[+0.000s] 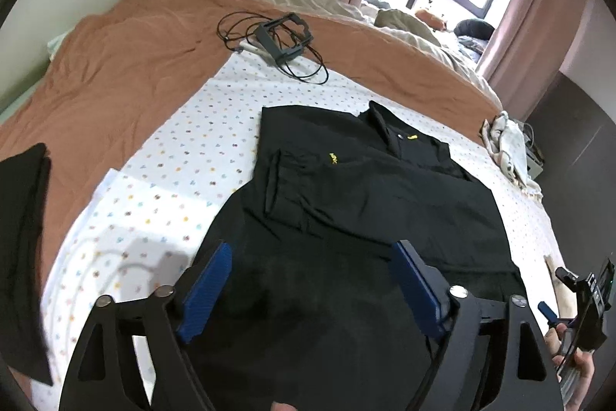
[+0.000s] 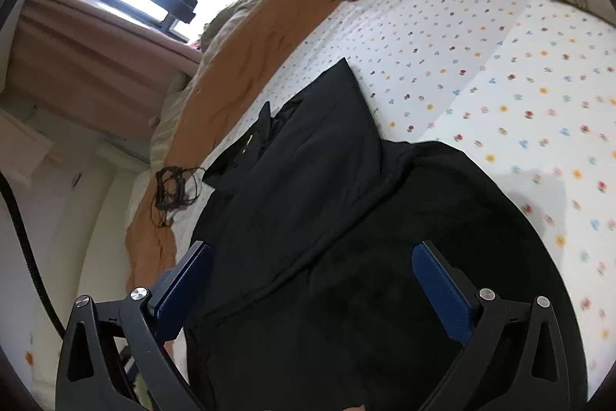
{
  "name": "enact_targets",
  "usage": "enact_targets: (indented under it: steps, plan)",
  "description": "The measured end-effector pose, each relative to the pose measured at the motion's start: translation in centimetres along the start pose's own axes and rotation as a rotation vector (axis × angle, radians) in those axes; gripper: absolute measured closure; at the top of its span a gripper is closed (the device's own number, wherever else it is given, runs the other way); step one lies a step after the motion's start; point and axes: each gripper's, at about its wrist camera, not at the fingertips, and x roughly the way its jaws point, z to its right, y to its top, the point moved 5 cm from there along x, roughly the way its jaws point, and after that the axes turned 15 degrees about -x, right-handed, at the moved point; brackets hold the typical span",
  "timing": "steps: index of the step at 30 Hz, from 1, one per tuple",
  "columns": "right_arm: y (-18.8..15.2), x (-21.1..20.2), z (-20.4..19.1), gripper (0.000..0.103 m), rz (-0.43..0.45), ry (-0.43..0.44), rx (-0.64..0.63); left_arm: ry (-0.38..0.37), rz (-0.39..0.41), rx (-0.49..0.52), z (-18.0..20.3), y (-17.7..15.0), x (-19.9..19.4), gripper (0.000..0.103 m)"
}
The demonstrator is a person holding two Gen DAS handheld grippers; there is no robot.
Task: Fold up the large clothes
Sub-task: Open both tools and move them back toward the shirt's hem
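Observation:
A large black polo shirt (image 1: 369,203) with small yellow marks lies spread on the flower-dotted white sheet (image 1: 192,141), collar at the far end, one side folded inward over the chest. My left gripper (image 1: 312,253) hangs open above the shirt's near part, blue pads wide apart with nothing between them. In the right wrist view the same shirt (image 2: 315,203) runs diagonally, and my right gripper (image 2: 312,257) is open above its lower half, nothing pinched. The right gripper's body and a hand (image 1: 577,345) show at the left view's right edge.
An orange blanket (image 1: 127,64) covers the bed's far side, with a dark frame and tangled black cables (image 1: 283,41) on it. A folded black garment (image 1: 23,241) lies at the left. A patterned cloth (image 1: 508,145) sits at the bed's right edge. Pink curtains and a window stand behind.

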Motion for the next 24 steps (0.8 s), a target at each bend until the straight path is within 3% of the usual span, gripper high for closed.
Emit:
enact_targets:
  steps: [3, 8, 15, 24]
  plan:
    - [-1.5, -1.5, -0.1, 0.000, -0.015, -0.015, -0.018, -0.023, 0.021, 0.010, 0.0, -0.7, -2.2, 0.000]
    - [-3.1, -4.2, 0.4, 0.000, -0.022, -0.049, -0.006, -0.063, 0.005, 0.049, 0.3, -1.8, -4.8, 0.000]
    - [-4.2, -9.7, 0.2, 0.000, 0.059, -0.106, -0.081, -0.150, 0.081, 0.006, -0.8, -3.0, -9.5, 0.000]
    - [-6.8, -14.8, 0.1, 0.000, 0.062, -0.117, -0.187, -0.168, 0.109, -0.025, -3.4, -5.8, -13.2, 0.000]
